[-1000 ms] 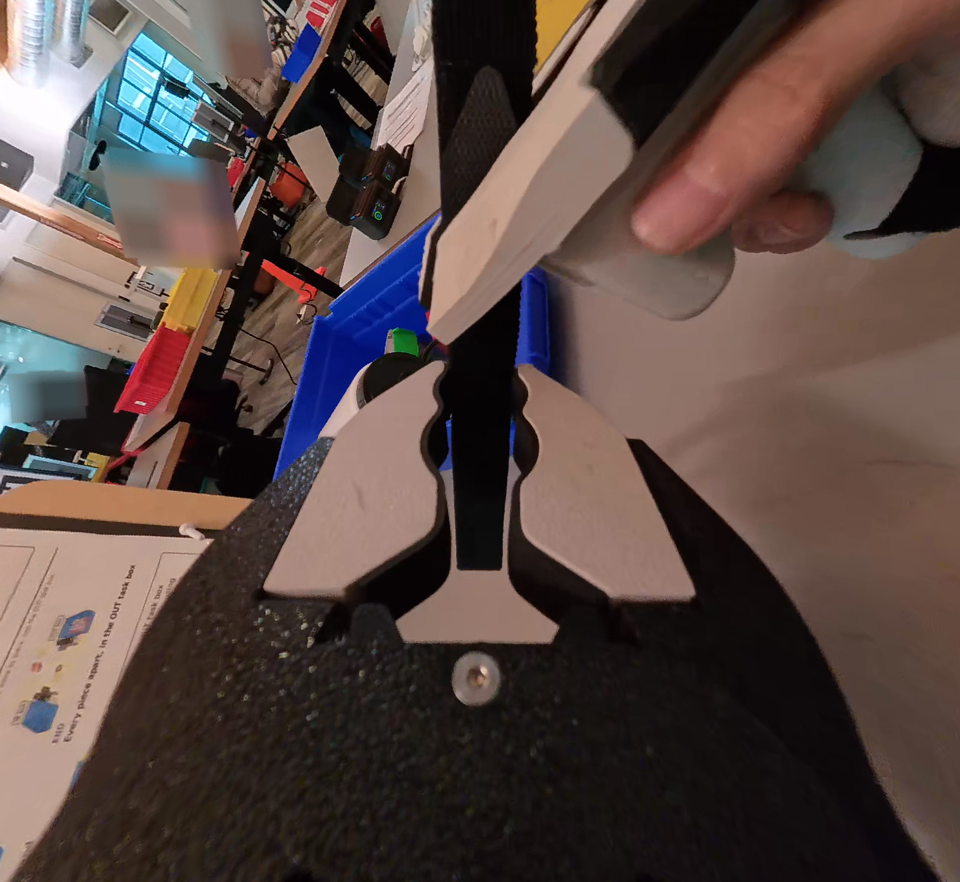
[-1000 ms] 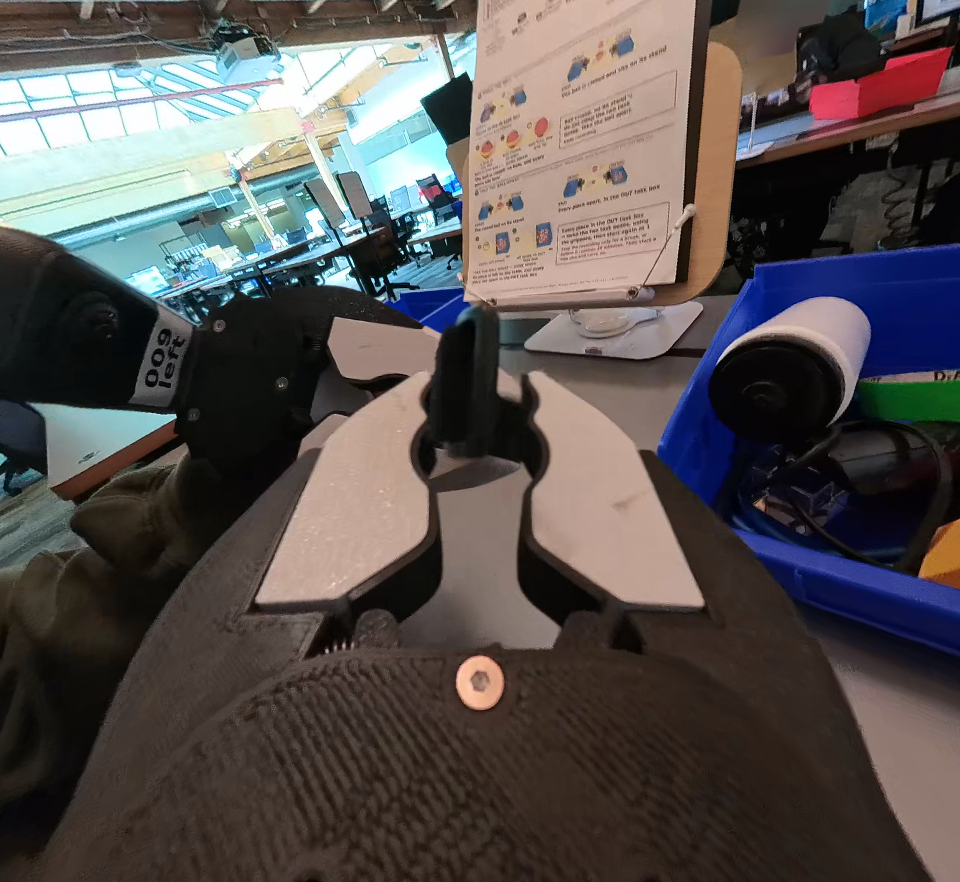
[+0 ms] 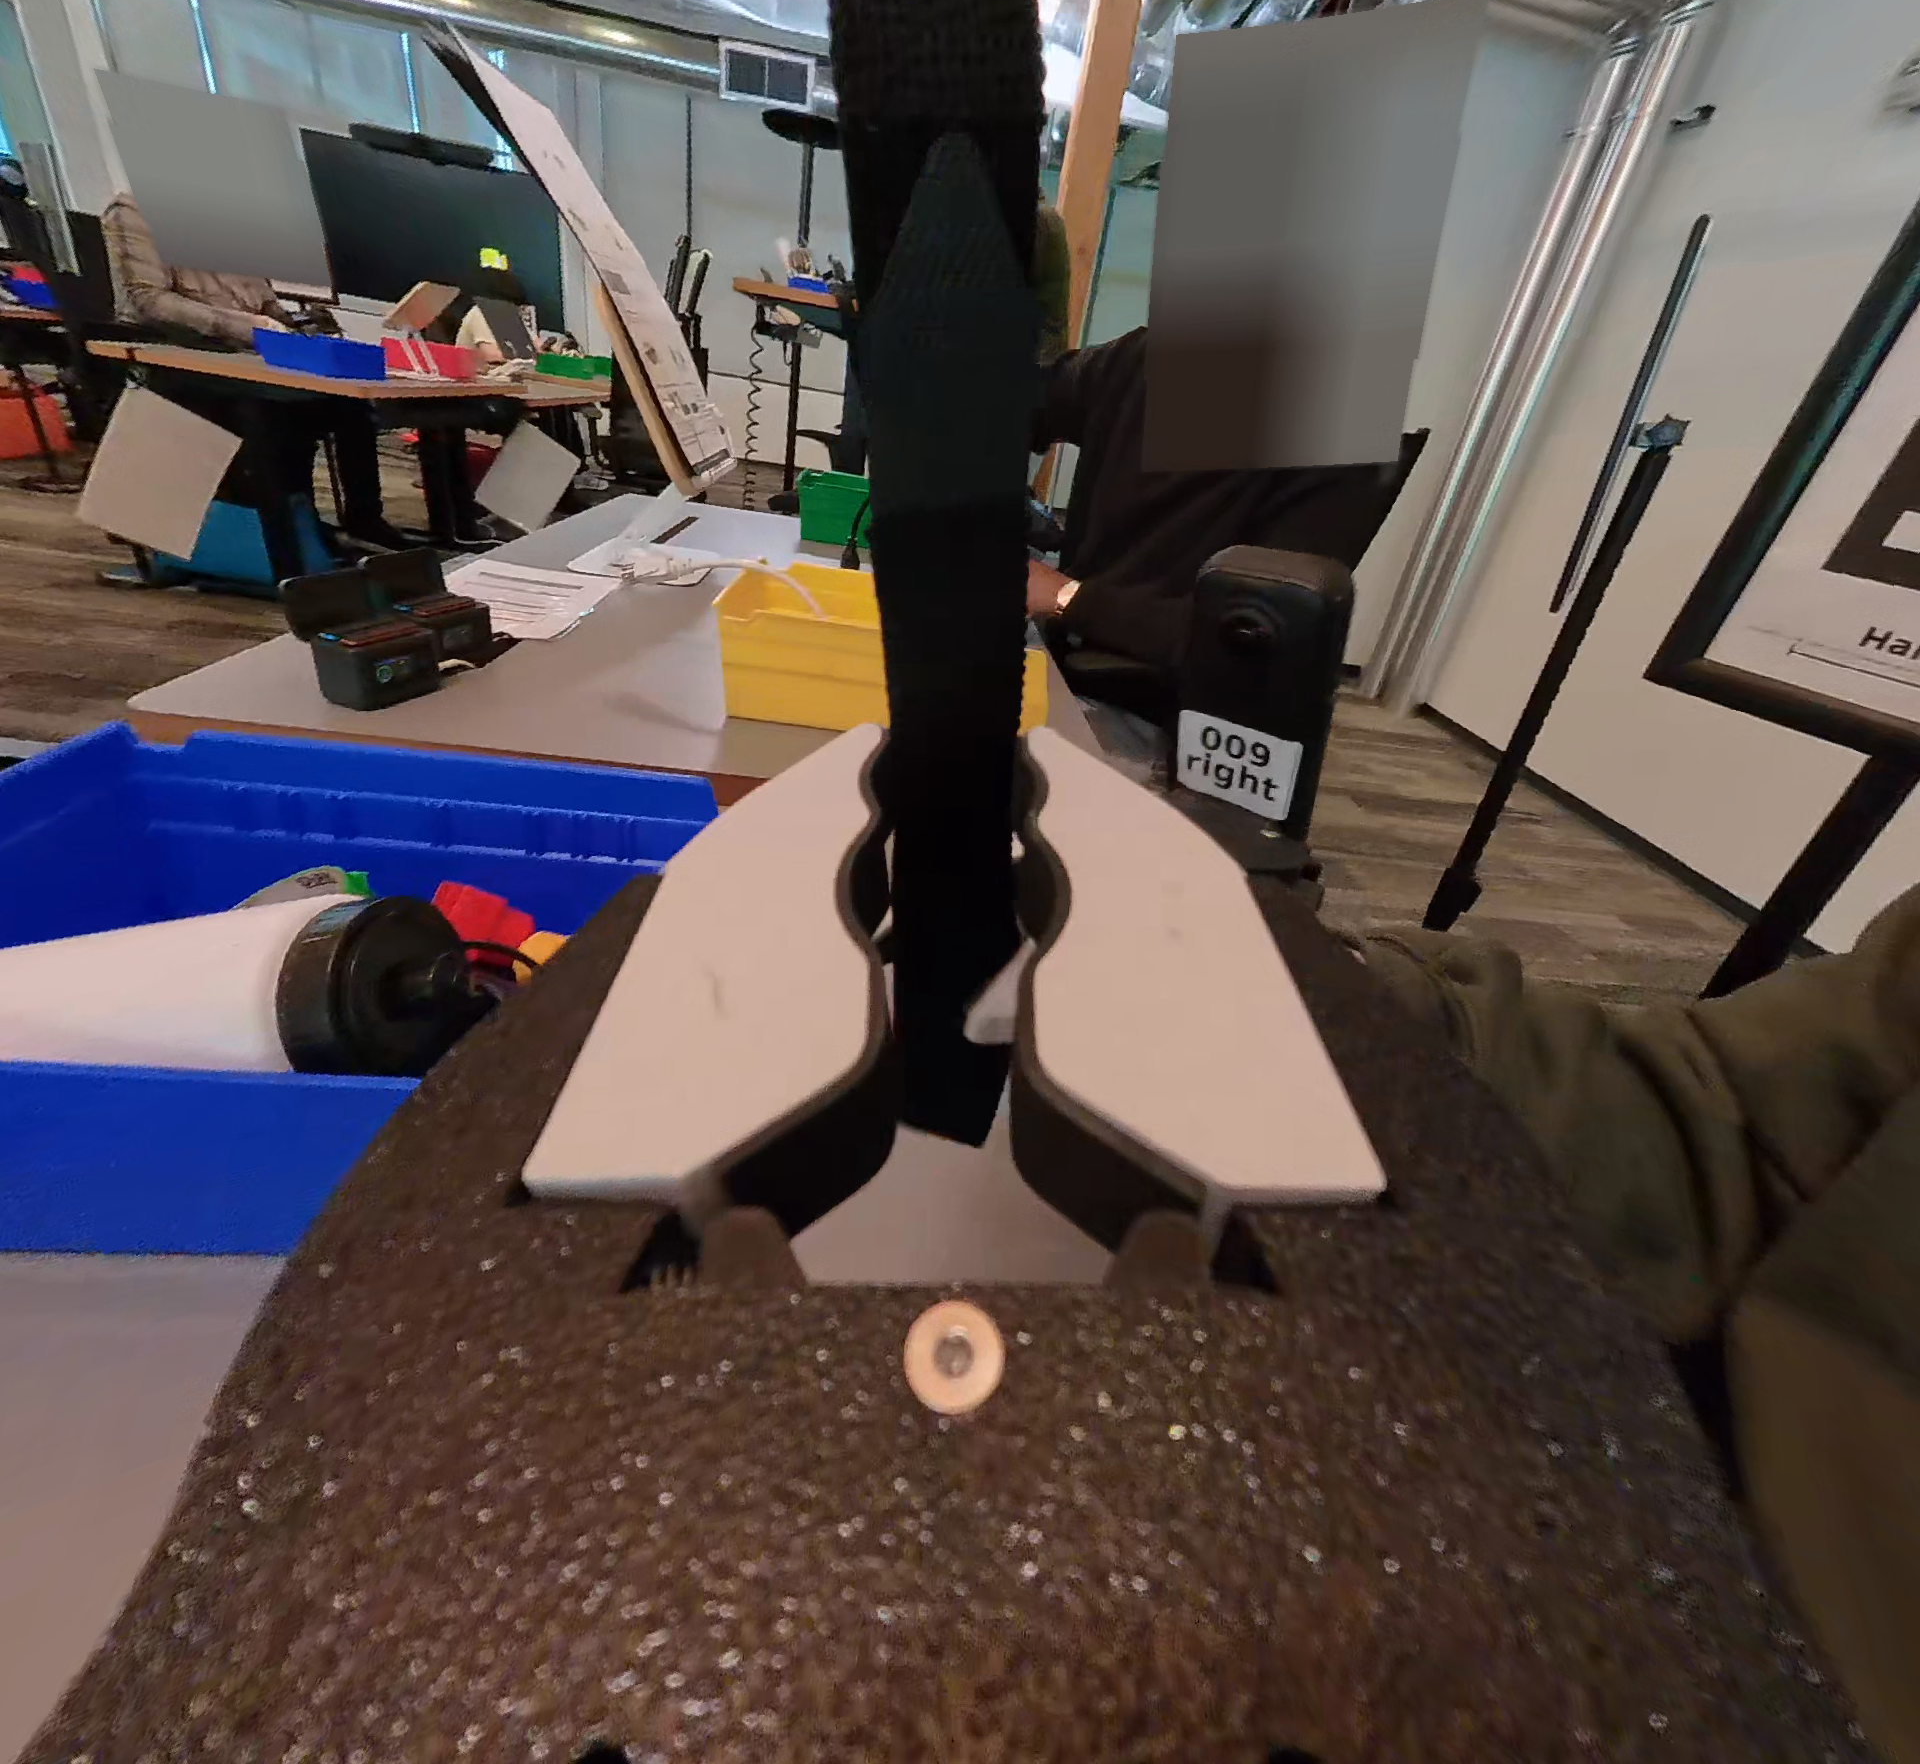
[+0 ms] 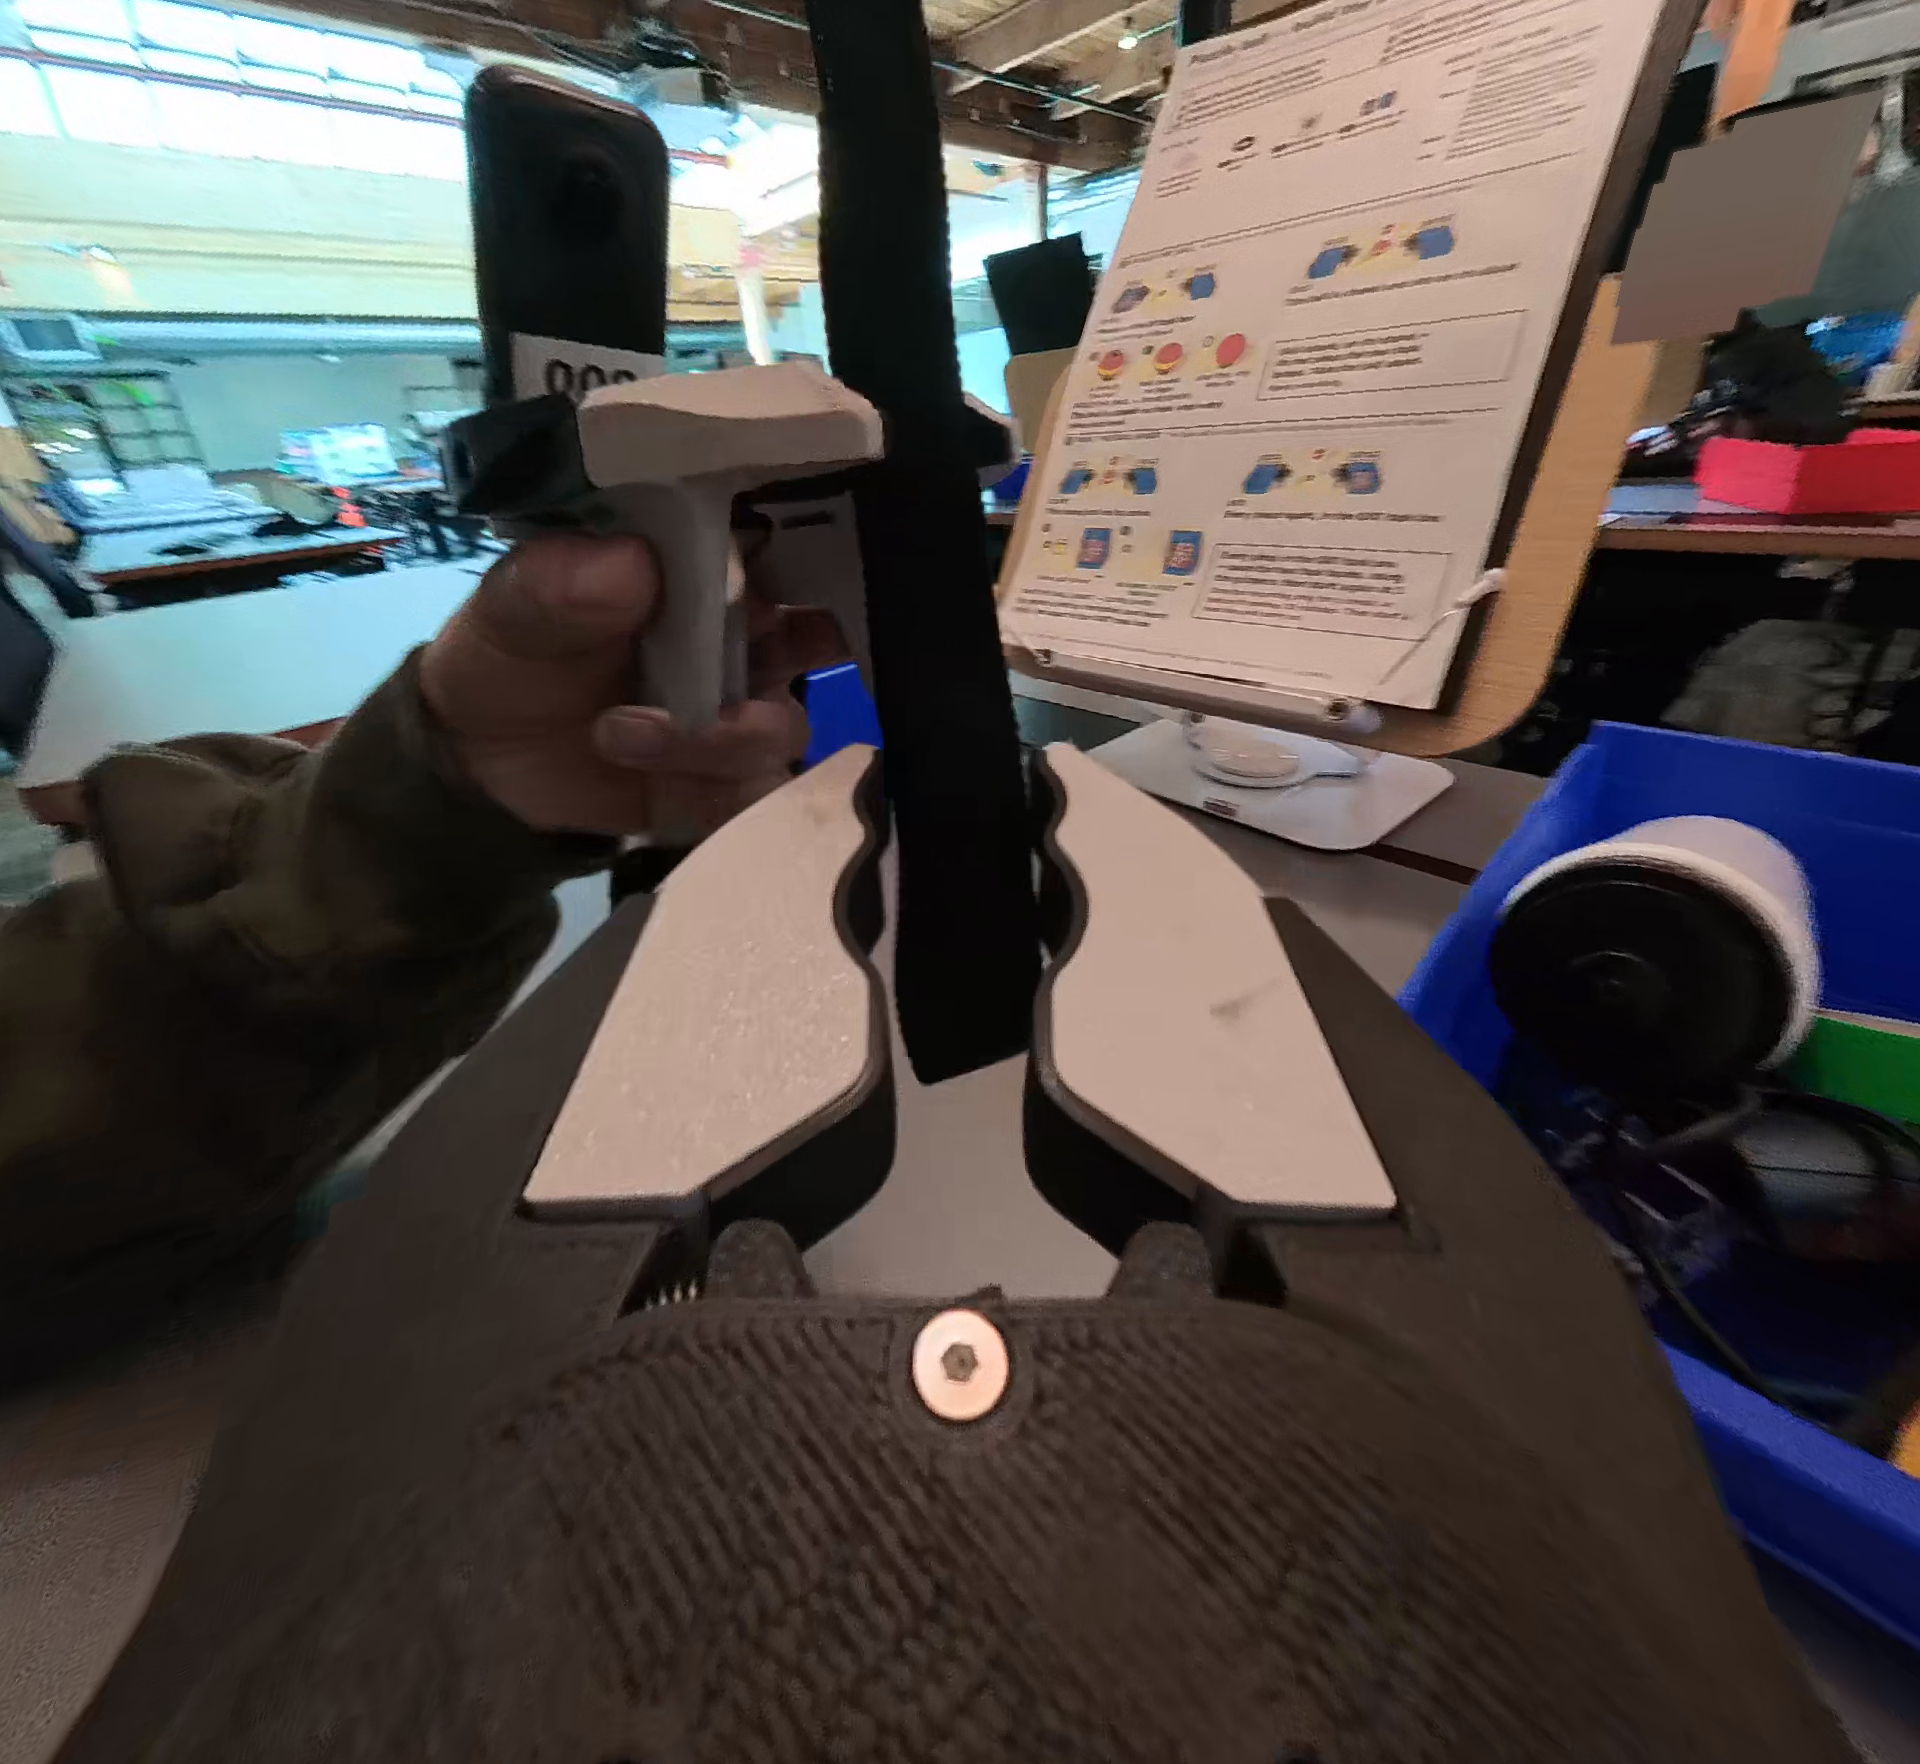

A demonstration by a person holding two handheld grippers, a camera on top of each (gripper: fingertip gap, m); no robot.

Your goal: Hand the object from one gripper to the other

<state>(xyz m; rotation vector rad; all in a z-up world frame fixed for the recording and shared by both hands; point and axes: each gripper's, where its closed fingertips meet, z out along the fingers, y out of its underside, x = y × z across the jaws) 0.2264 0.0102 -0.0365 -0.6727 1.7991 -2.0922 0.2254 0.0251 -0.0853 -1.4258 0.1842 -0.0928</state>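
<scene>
Black strap (image 3: 951, 571) stood on end, running from between the jaws straight to 12 o'clock in both wrist views.

A second before, the left wrist view was tipped over and the right gripper's finger crossed the strap at 1 o'clock. The right wrist view then saw only the strap's end at its fingertips. Both views had since levelled, and the strap lay deep in each gap.

- Left gripper (image 3: 951, 779): jaws clenched on the strap, its cut end lying between them.
- Right gripper (image 4: 961, 769): jaws pressed to both strap edges, apparently grasping it too.
- From the right wrist view, the left gripper and the hand (image 4: 582, 665) holding it sat at 10 o'clock, against the strap.
- Blue bin (image 4: 1662, 758) at 3 o'clock, untouched.

Judgement: the handover was at its shared-grip stage. One side's release was still needed.
</scene>
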